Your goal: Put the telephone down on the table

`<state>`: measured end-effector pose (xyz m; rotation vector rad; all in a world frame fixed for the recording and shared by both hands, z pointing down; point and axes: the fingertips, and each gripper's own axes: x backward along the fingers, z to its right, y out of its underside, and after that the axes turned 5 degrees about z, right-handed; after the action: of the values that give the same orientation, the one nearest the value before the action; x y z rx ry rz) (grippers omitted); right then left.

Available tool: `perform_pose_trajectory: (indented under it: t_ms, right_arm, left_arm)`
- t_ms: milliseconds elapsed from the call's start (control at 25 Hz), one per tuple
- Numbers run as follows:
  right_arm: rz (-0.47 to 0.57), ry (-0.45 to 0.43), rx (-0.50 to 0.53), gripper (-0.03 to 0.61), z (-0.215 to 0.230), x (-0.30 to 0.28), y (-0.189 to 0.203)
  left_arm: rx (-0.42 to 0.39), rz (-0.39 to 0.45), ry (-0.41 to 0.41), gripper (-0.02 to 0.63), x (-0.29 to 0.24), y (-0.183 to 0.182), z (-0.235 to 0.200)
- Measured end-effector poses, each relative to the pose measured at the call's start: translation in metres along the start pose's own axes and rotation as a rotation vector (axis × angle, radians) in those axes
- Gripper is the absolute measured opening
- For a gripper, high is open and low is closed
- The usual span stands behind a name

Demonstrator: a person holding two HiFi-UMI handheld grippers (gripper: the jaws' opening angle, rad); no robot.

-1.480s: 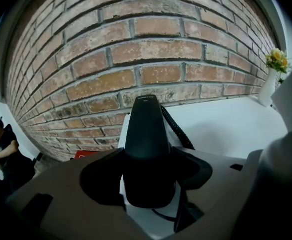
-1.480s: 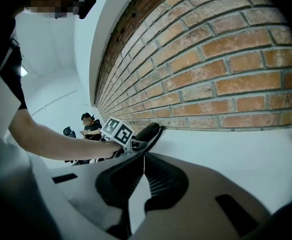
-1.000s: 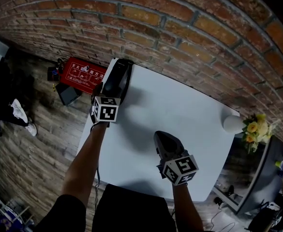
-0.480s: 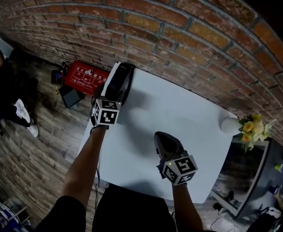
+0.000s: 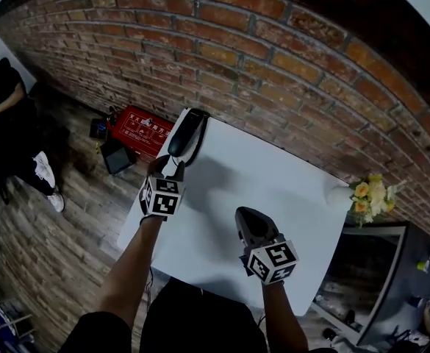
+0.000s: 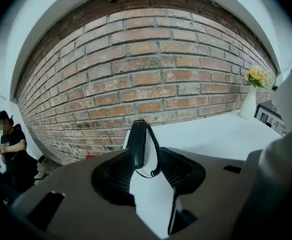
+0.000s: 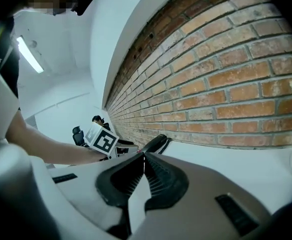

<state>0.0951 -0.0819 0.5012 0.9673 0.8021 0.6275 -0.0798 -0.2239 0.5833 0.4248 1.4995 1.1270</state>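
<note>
Telephone (image 5: 184, 132): black handset (image 6: 137, 143) lying lengthwise on a white base, with a dark curly cord (image 6: 154, 156) looping from its near end.
Pose: flat, with its long side running on from the gap between the fingers.
Place: just ahead of the left gripper's (image 5: 173, 169) fingers (image 6: 113, 176). The jaws are closing and the pads are not on it. It is well apart from the right gripper's (image 5: 245, 213) fingers (image 7: 160, 179), off to their left.
Table (image 5: 273, 182): white, flat top. It bears the telephone at its far left corner and stretches under both pairs of fingers.
</note>
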Motion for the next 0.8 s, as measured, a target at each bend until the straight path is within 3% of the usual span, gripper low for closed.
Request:
perform_pose_trajectory:
  t_ms: [280, 440, 640, 800]
  right_arm:
    - [0.014, -0.048, 0.008, 0.021, -0.014, 0.036, 0.005]
    - [0.026, -0.073, -0.023, 0.021, -0.019, 0.055, 0.008]
    - [0.023, -0.123, 0.015, 0.021, -0.031, 0.065, 0.008]
    - [0.039, -0.129, 0.025, 0.021, -0.039, 0.071, 0.003]
  left_arm:
    - [0.059, 0.042, -0.032, 0.019, 0.082, 0.004, 0.022]
    - [0.110, 0.064, -0.008, 0.014, 0.126, 0.005, 0.044]
    - [0.174, 0.080, 0.018, 0.014, 0.169, 0.011, 0.059]
    - [0.161, 0.103, 0.016, 0.014, 0.192, 0.012, 0.059]
